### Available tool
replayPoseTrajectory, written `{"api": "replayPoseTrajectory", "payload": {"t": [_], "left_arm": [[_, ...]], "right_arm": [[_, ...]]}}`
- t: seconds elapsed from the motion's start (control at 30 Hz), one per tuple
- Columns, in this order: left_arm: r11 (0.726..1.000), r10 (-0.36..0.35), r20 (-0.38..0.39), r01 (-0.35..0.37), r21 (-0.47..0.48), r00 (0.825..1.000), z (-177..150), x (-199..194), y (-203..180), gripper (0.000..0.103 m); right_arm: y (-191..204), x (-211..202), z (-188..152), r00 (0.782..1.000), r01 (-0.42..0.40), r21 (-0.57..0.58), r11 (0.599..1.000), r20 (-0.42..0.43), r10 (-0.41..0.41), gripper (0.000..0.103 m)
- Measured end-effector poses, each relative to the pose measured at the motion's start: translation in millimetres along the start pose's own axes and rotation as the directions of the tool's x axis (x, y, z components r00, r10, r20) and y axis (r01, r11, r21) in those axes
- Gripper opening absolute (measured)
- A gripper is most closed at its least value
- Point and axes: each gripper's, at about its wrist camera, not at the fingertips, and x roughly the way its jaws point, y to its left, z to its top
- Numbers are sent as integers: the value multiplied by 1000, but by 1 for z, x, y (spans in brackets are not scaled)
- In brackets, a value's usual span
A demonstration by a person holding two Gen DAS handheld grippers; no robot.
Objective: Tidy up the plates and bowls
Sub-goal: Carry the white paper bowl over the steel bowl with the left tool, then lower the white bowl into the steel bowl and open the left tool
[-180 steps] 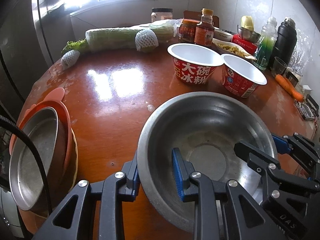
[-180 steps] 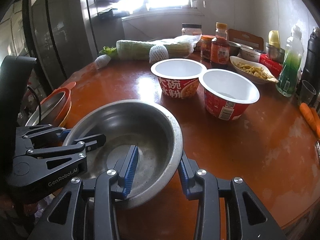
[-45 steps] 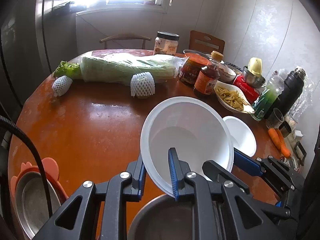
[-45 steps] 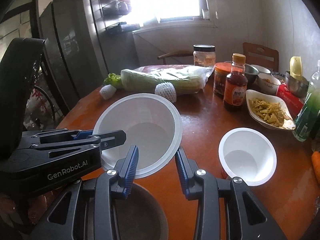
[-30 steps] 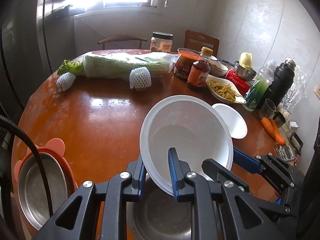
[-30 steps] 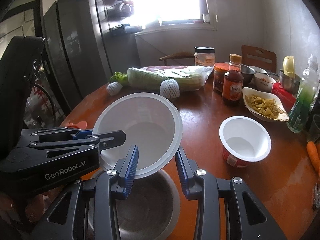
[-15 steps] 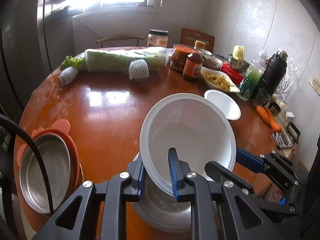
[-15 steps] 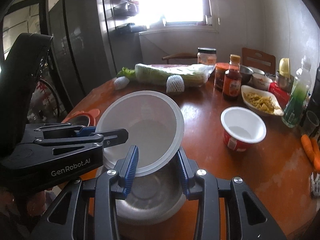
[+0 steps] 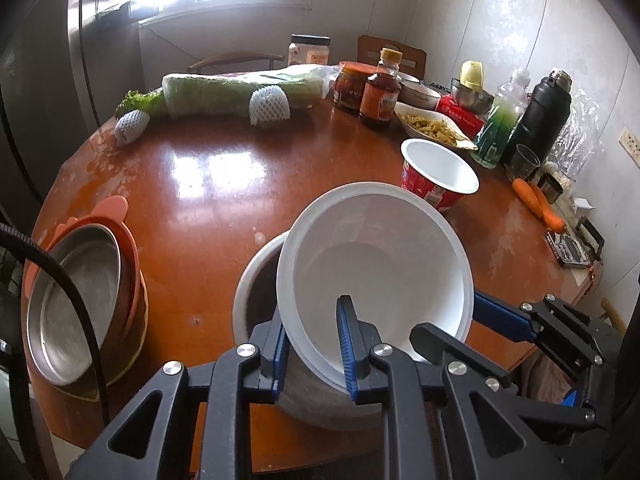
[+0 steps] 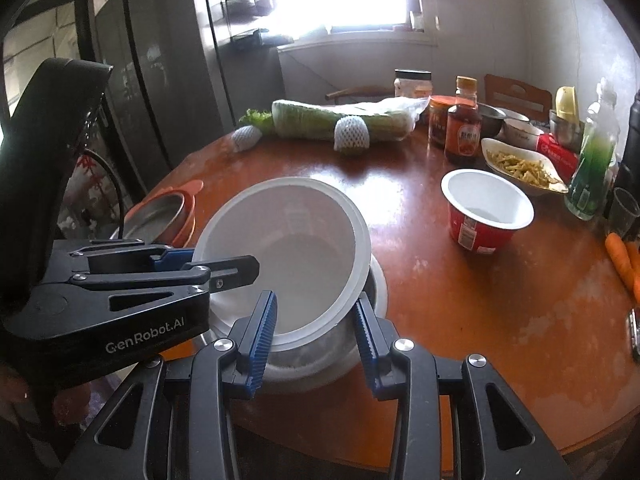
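A white paper bowl point(image 9: 372, 264) point(image 10: 280, 240) hangs tilted, its lower part inside a steel bowl point(image 9: 256, 280) point(image 10: 378, 280) on the table's near side. My left gripper point(image 9: 312, 348) is shut on its near rim, one pad inside and one outside. My right gripper point(image 10: 314, 324) straddles the rim on the other side and is also shut on it. Each gripper shows in the other's view: the right gripper point(image 9: 500, 316) and the left gripper point(image 10: 216, 268). A red-and-white paper bowl point(image 9: 438, 176) point(image 10: 486, 208) stands alone further back. A steel plate point(image 9: 76, 292) point(image 10: 160, 216) lies in an orange dish at the left edge.
Along the back of the round wooden table point(image 9: 208, 184) lie a wrapped cabbage point(image 9: 240, 88), sauce bottles point(image 9: 380, 92), a dish of food point(image 9: 432, 124), a green bottle point(image 9: 500, 124), a black flask point(image 9: 540, 116) and carrots point(image 9: 540, 204). Fridge doors stand at the left.
Both grippers have brought the white bowl back toward the table's near edge and down. It now sits partly inside the steel bowl, which shows more fully under it.
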Motion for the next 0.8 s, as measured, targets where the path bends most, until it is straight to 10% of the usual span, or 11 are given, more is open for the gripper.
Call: {"api": "replayPoseTrajectory", "payload": {"t": [0.8], "left_arm": [[1000, 20, -71, -21, 0, 997, -9, 19, 7, 22]], "right_arm": [[5, 16, -11, 998, 1, -17, 1000, -59, -2, 41]]}}
